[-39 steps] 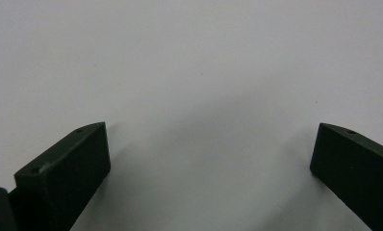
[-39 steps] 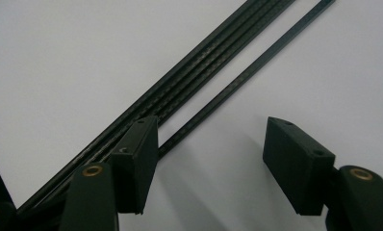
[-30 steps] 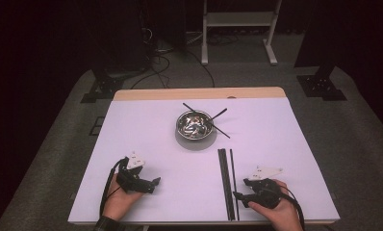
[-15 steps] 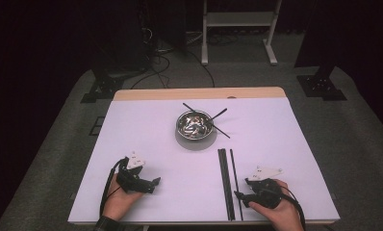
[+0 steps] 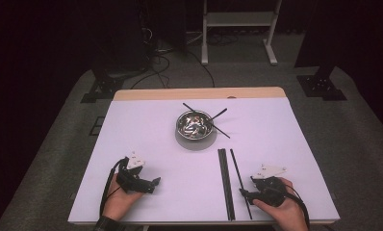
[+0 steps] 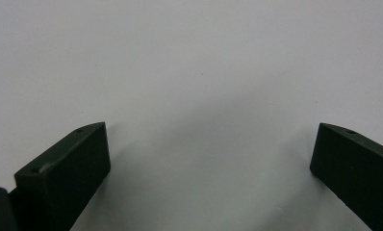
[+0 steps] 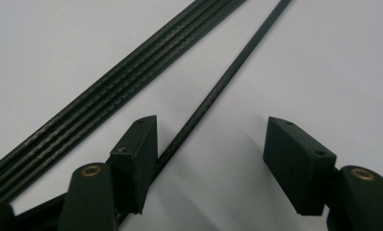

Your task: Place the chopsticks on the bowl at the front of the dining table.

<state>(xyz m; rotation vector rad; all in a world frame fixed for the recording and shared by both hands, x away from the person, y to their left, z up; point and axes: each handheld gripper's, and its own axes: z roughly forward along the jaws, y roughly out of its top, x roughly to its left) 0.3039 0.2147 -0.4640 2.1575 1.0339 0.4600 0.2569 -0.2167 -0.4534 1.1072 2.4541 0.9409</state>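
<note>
A single thin black rod (image 5: 237, 173) lies on the white table (image 5: 146, 130) just right of a tight bundle of several black rods (image 5: 224, 178). My right gripper (image 5: 244, 194) sits low at the rod's near end, open. In the right gripper view the rod (image 7: 213, 96) runs between the jaws of that gripper (image 7: 212, 127), close beside the left jaw and not pinched, with the bundle (image 7: 117, 91) to the left. My left gripper (image 5: 152, 183) rests at the front left, open. In the left gripper view the gripper (image 6: 211, 130) has bare table between its jaws.
A metal bowl (image 5: 194, 125) with shiny contents stands mid-table. Thin black rods (image 5: 219, 127) cross beside it. A wooden strip (image 5: 199, 93) edges the table's far side. A white stand (image 5: 237, 29) and cables are on the floor beyond.
</note>
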